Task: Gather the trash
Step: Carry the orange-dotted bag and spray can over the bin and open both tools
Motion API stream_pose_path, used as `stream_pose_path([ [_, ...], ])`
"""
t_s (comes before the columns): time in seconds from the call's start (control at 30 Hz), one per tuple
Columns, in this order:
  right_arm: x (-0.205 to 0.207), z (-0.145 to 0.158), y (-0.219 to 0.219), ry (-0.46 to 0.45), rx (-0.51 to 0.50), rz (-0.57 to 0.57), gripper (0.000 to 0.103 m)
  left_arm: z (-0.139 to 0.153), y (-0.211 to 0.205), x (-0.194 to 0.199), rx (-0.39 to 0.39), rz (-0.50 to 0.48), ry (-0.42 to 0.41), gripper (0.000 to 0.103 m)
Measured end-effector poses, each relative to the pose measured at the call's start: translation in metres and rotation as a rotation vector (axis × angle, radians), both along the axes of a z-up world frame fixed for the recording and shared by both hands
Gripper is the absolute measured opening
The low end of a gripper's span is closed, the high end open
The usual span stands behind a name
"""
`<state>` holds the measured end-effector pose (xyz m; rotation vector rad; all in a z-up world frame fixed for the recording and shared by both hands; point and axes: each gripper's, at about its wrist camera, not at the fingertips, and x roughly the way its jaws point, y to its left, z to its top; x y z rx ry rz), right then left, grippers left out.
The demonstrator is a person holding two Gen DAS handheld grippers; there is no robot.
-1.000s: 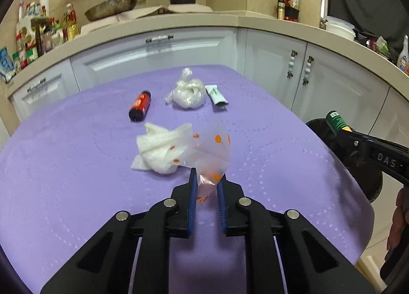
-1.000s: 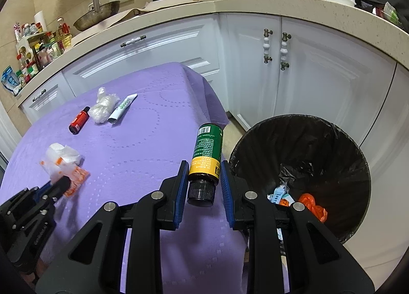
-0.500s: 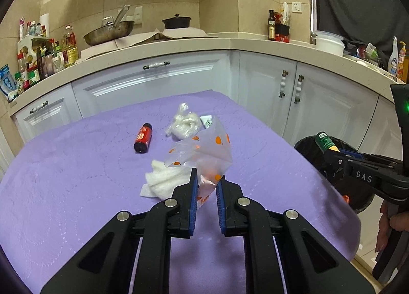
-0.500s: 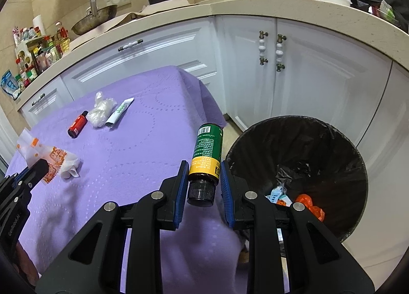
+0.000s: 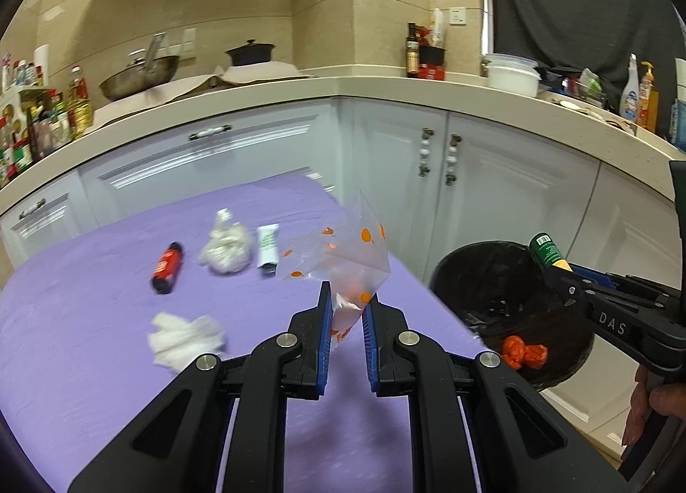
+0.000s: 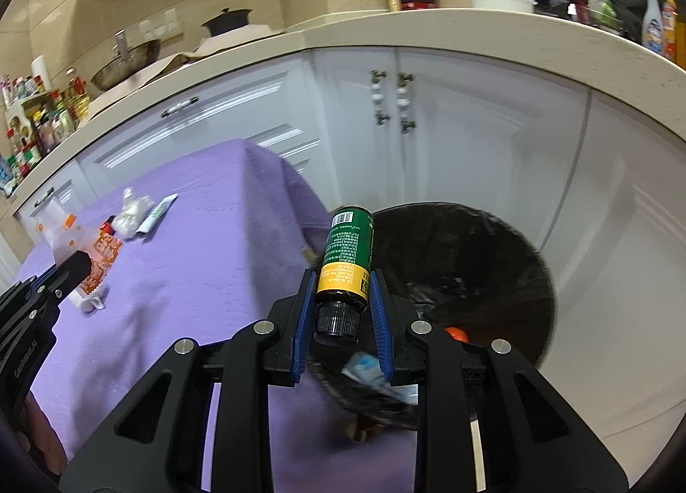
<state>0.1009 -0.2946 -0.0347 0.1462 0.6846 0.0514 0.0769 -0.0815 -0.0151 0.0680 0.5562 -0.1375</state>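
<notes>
My left gripper (image 5: 346,309) is shut on a clear plastic bag with orange dots (image 5: 343,261), held up above the purple table (image 5: 85,364) near its right edge. My right gripper (image 6: 343,291) is shut on a green and yellow bottle (image 6: 347,253), cap toward the camera, at the near rim of the black-lined bin (image 6: 493,278). From the left wrist view that bottle (image 5: 545,251) hangs over the bin (image 5: 493,278). On the table lie a crumpled white tissue (image 5: 184,336), a small red bottle (image 5: 168,272), a knotted white bag (image 5: 225,246) and a white tube (image 5: 268,245).
The bin holds an orange knotted bag (image 5: 523,356) and other scraps. White cabinets (image 6: 428,128) stand close behind table and bin, under a counter (image 5: 386,85) crowded with a pan, a pot and bottles. A person's hand (image 5: 647,403) grips the right gripper's handle.
Both grippers moved right toward the bin. The dotted bag came up off the table, away from the tissue. The green bottle went from over the table edge to the bin's rim.
</notes>
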Motion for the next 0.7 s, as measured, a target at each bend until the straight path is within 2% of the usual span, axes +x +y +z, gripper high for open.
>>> stream_pose_path([
  [0.4,-0.001,-0.008,-0.056,-0.02,-0.002,-0.111,0.024,-0.007,-0.082,0.035,-0.009,-0.146,0.04,0.014],
  [0.63,0.009,-0.019,-0.077,-0.01,-0.002,-0.148,0.025,-0.019,-0.116,0.053,0.01,-0.188,0.078,0.015],
  [0.7,0.013,-0.023,-0.082,-0.007,-0.003,-0.158,0.025,-0.022,-0.123,0.058,0.015,-0.198,0.094,0.019],
])
